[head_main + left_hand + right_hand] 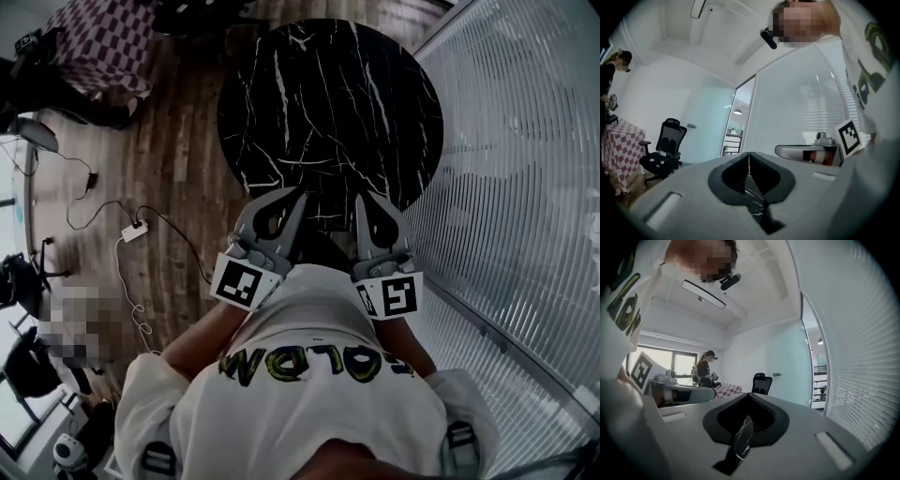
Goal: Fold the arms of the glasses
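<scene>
Close in, the left gripper [296,195] and right gripper [362,201] are both pressed together and empty at the near rim of the black marble table [328,94], where no glasses show, so folding seemingly hasn't begun; next, locate them.

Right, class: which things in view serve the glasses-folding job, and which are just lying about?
Job: left gripper and right gripper, both shut, empty; round black marble table. No glasses visible.
Lying about: white power strip; checked tablecloth; black office chair.
</scene>
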`<state>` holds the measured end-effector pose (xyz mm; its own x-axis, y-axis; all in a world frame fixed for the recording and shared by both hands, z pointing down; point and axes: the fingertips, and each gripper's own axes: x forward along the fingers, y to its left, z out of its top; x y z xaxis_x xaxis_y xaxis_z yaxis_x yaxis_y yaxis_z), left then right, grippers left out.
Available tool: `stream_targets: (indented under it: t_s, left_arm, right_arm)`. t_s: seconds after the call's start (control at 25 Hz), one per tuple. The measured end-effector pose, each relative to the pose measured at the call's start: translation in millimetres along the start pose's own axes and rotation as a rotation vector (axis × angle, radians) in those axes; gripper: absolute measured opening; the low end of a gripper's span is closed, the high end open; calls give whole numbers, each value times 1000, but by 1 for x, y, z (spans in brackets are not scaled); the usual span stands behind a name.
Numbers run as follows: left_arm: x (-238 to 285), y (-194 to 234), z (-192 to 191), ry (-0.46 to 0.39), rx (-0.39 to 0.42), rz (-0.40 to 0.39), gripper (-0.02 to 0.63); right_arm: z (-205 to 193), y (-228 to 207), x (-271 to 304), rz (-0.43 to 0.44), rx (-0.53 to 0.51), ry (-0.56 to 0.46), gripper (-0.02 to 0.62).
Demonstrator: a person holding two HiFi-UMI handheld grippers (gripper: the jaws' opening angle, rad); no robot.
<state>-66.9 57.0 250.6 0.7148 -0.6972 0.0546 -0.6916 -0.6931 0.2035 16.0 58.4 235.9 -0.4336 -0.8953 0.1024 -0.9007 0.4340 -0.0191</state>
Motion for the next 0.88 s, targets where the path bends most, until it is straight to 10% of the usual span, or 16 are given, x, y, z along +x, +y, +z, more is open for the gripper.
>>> stream_targets:
  t_s: [0.88]
  left_arm:
    - [64, 69, -148, 333, -18, -47, 120]
  right_arm:
    - [-132, -78, 71, 49, -48, 251, 2]
